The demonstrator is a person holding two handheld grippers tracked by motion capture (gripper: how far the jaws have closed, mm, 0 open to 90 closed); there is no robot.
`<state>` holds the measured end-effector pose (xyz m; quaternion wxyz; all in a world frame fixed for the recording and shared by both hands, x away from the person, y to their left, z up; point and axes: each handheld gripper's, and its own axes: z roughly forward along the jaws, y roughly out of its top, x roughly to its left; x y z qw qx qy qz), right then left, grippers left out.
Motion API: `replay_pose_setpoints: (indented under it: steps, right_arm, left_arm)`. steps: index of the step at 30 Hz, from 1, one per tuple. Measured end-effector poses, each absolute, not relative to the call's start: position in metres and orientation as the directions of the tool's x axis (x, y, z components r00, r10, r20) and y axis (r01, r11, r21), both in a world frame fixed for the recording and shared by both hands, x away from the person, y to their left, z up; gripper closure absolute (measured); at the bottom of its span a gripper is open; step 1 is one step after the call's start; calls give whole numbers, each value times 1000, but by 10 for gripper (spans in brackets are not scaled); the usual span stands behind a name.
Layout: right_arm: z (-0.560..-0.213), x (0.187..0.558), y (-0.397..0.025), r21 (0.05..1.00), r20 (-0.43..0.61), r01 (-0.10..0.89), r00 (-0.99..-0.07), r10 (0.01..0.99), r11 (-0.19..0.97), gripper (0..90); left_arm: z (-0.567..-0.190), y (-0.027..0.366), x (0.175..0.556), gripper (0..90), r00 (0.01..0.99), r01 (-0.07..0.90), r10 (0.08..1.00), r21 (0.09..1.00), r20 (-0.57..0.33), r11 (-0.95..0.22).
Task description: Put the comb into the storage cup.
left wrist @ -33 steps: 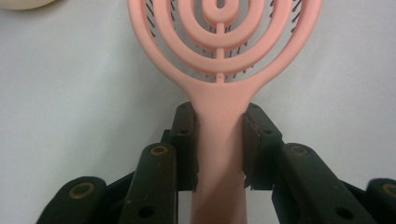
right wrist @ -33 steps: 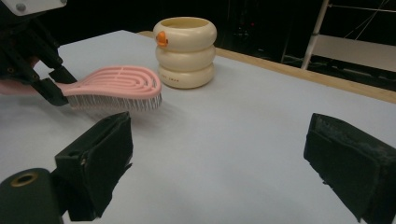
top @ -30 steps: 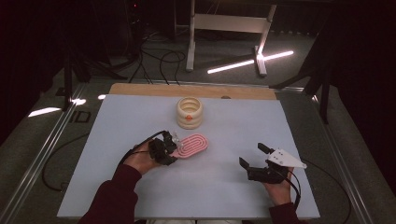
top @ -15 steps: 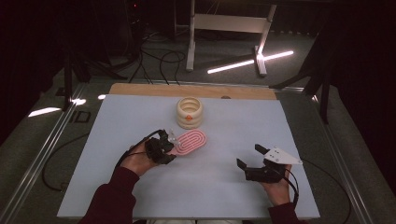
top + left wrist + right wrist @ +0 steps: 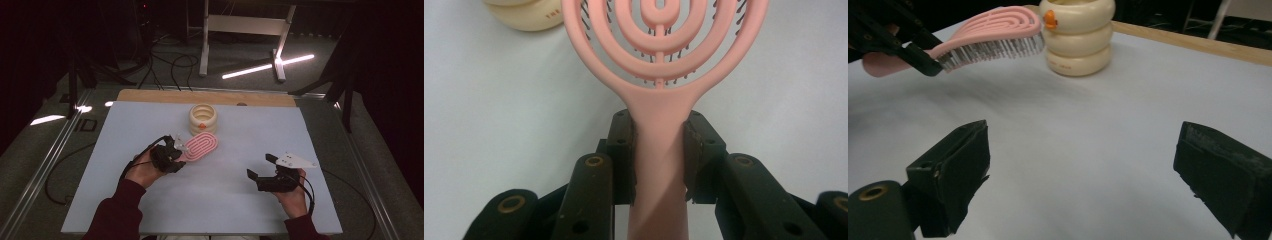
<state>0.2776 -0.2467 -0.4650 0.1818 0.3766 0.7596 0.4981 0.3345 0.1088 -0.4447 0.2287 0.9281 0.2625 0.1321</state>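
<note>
The left gripper (image 5: 172, 155) was clamped on the handle of a pink hairbrush (image 5: 199, 146), its two black jaws pressing the handle from both sides. The left hand (image 5: 145, 169) came in from the lower left in a dark red sleeve, with the forearm pointing up and to the right across the worktop (image 5: 125, 200). The brush was carried above the worktop, not lying on it; in the right gripper view its head stood clear of the surface with the bristles pointing down. The head was an oval of smooth pink plastic, built of curved open ribs around a straight middle bar, and thin dark bristles showed through the gaps.

The right gripper (image 5: 261, 169) was released, its jaws wide apart with nothing between them. It was held low over the right part of the worktop, well apart from the brush, and a grey three-cornered plate sat on top of it.

Just beyond the tip of the brush stood a cream holder (image 5: 203, 118), shaped like three stacked rings, glossy, with a small orange knob on its side. The worktop was a pale, matt sheet with a wooden strip along its far edge.
</note>
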Motion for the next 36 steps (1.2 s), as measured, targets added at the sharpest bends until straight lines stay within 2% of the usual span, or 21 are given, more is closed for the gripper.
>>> replay_pose_setpoints:
  steps: [17,36]
  right_arm:
    - [-443,298,-206,860,116,425,-702,702,283,78]
    - [-425,318,-176,854,209,464,-719,663,235,78]
  left_arm:
    - [-436,113,333,700,795,441,590,535,140,-721]
    - [-429,112,330,699,773,438,615,569,157,-696]
